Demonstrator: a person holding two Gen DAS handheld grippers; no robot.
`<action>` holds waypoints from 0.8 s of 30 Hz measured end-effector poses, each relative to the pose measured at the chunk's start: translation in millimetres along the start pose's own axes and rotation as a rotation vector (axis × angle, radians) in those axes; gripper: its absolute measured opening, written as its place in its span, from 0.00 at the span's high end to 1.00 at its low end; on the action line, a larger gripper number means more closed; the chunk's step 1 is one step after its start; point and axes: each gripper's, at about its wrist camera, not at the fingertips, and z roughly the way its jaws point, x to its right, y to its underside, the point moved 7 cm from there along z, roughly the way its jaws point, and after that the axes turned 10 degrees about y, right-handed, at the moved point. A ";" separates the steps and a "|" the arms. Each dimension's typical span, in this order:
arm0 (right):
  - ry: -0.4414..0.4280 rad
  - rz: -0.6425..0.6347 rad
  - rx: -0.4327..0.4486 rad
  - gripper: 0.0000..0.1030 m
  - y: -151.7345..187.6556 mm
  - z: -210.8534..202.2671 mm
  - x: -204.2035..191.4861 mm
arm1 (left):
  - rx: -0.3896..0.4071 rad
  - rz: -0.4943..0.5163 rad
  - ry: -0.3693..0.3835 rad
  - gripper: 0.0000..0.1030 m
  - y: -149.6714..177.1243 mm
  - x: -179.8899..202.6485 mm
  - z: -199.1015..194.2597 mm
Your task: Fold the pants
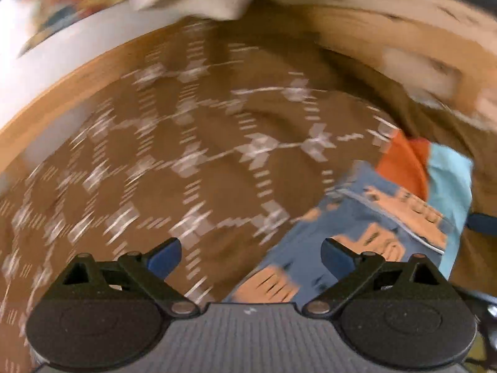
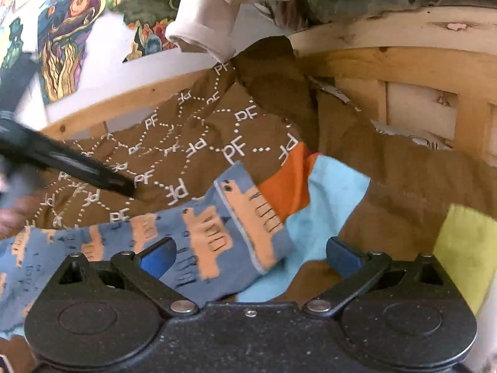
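Blue patterned pants (image 2: 198,236) on brown cover (image 2: 192,143); left gripper (image 1: 250,256), right gripper (image 2: 250,256) both wide, empty.

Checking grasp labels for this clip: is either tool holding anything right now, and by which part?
Nothing is held. The left tool and the right tool both stand open above the blue patterned pants.

White wall (image 2: 102,71), wooden frame (image 2: 403,62)

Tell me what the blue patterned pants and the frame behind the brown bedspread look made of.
Blue pants with orange animal print: soft matte knit, probably cotton jersey; they crease limply and have a stitched hem. Pale frame: unfinished wood, likely pine, showing knots and grain.
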 end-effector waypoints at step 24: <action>-0.021 0.027 -0.087 0.07 9.2 14.4 -4.2 | 0.018 -0.046 -0.031 0.06 -19.4 23.5 28.5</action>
